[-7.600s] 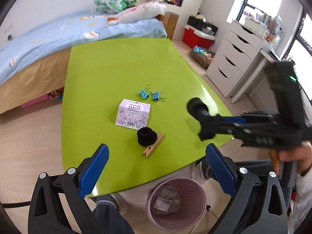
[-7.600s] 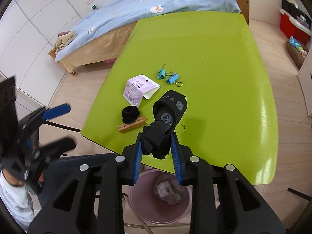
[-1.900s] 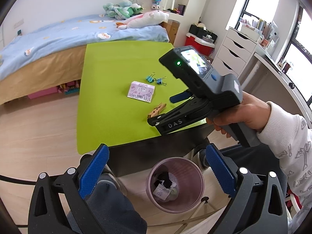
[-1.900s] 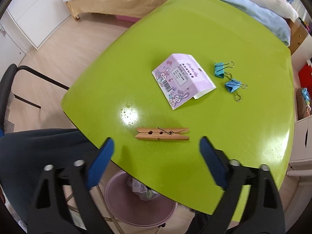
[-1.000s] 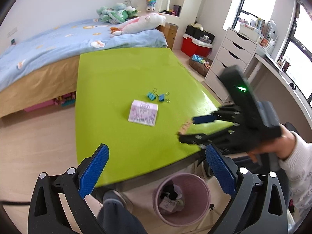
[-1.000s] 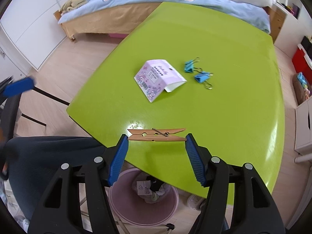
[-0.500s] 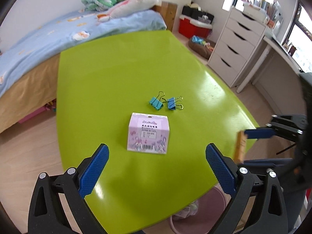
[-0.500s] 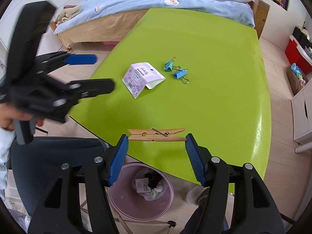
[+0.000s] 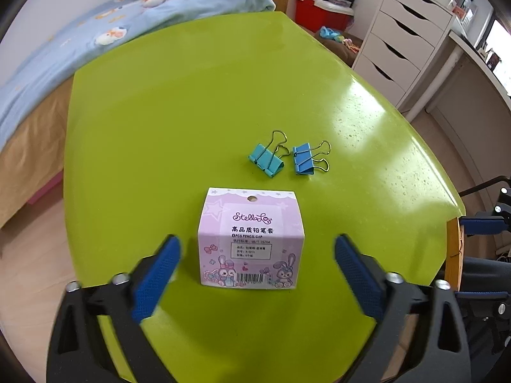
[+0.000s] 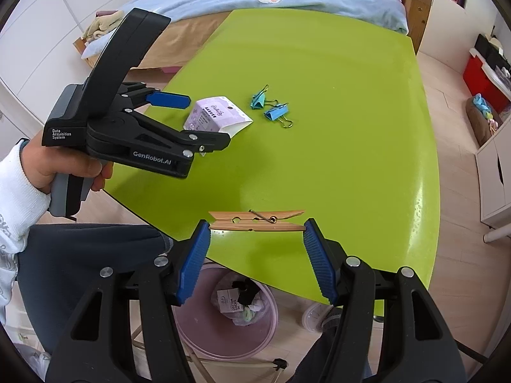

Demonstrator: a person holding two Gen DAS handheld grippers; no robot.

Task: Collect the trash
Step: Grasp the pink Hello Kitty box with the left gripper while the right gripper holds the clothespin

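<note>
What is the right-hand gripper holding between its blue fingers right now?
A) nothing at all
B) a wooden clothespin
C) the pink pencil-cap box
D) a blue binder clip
B: in the right wrist view the right gripper has its blue fingers closed on the two ends of the wooden clothespin, held lengthwise above the green table; the pink pencil-cap box and both binder clips lie on the table.

Black gripper [image 10: 210, 121] – blue pads, silver screws, "GenRobot.AI"; white sleeve [image 10: 14, 188].
</note>
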